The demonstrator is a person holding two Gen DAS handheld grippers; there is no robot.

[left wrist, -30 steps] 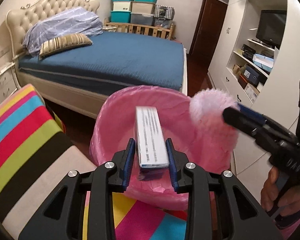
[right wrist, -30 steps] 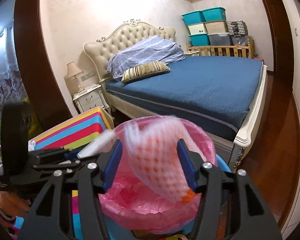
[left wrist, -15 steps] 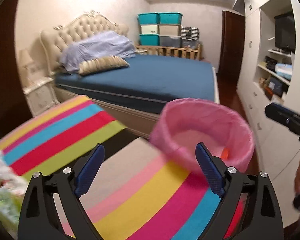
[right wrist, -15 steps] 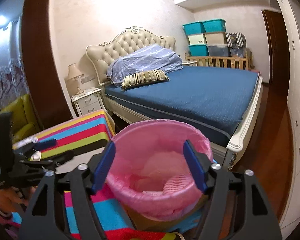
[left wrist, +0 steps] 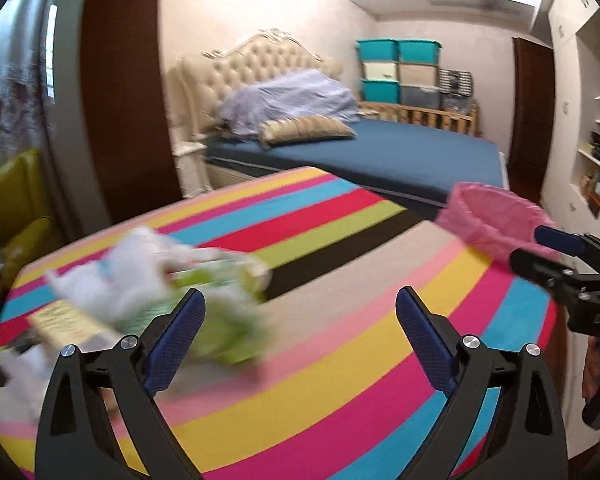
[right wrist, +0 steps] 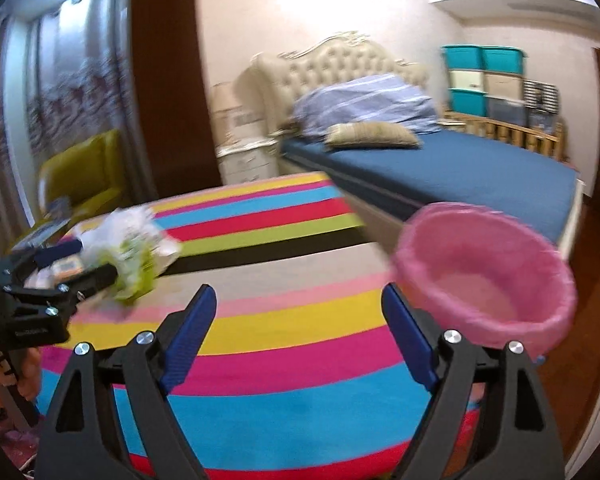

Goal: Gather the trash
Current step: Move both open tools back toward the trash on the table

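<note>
My left gripper (left wrist: 300, 300) hangs over the striped tablecloth (left wrist: 340, 360), its jaws still opening with nothing between them. Just left of it lies blurred trash: crumpled white tissue (left wrist: 140, 276), a green wrapper (left wrist: 224, 324) and a yellowish card (left wrist: 68, 320). The pink-lined bin (left wrist: 492, 220) stands at the table's right edge. My right gripper (right wrist: 298, 296) is also opening and empty, with the bin (right wrist: 484, 272) just to its right. In the right wrist view the trash pile (right wrist: 132, 248) lies at the left, beside the left gripper (right wrist: 76, 264).
A blue bed (right wrist: 460, 168) with a pillow stands behind the table, a white nightstand (right wrist: 244, 160) beside it. A yellow-green chair (right wrist: 84, 164) is at the far left. White shelving (left wrist: 580, 152) lines the right wall. A hand (right wrist: 24, 368) holds the left gripper.
The left gripper let go of a white printed box and the right of a pink foam net, both over the bin. Both opened and swung left towards the trash pile.
</note>
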